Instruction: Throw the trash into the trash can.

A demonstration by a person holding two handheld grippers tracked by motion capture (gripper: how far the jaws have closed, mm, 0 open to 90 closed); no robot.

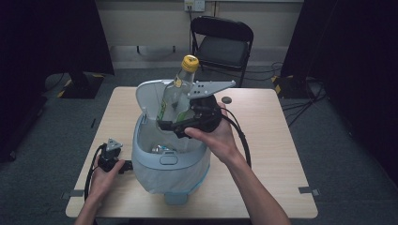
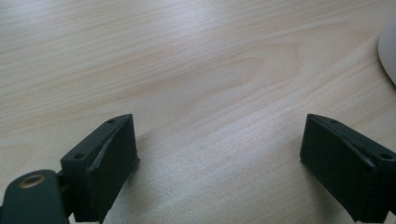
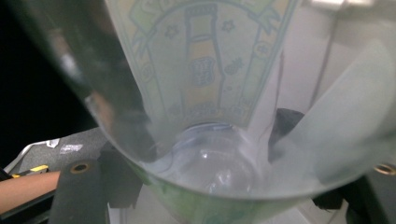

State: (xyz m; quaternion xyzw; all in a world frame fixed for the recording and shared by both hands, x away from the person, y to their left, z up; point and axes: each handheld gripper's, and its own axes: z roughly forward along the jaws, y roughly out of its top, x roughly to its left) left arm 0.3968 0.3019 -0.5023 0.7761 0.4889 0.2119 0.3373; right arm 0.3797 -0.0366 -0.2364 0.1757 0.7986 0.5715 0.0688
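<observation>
A clear plastic bottle point(image 1: 174, 96) with a yellow cap point(image 1: 190, 63) and a green-yellow label hangs tilted over the open mouth of a pale grey bin point(image 1: 169, 160). My right gripper point(image 1: 172, 121) is shut on the bottle's lower body. In the right gripper view the bottle point(image 3: 205, 93) sits between the black jaws of the right gripper point(image 3: 224, 196). The bin's lid point(image 1: 149, 96) stands up behind the bottle. My left gripper point(image 1: 123, 166) lies on the wooden table point(image 1: 263, 140) just left of the bin. In its own view the left gripper point(image 2: 219, 140) is open over bare wood.
Something shiny and crumpled point(image 1: 162, 149) lies inside the bin. A small dark round object point(image 1: 226, 99) sits on the table behind the right hand. A black folding chair point(image 1: 223, 44) stands beyond the far edge. The bin's white side point(image 2: 390, 51) is close to the left gripper.
</observation>
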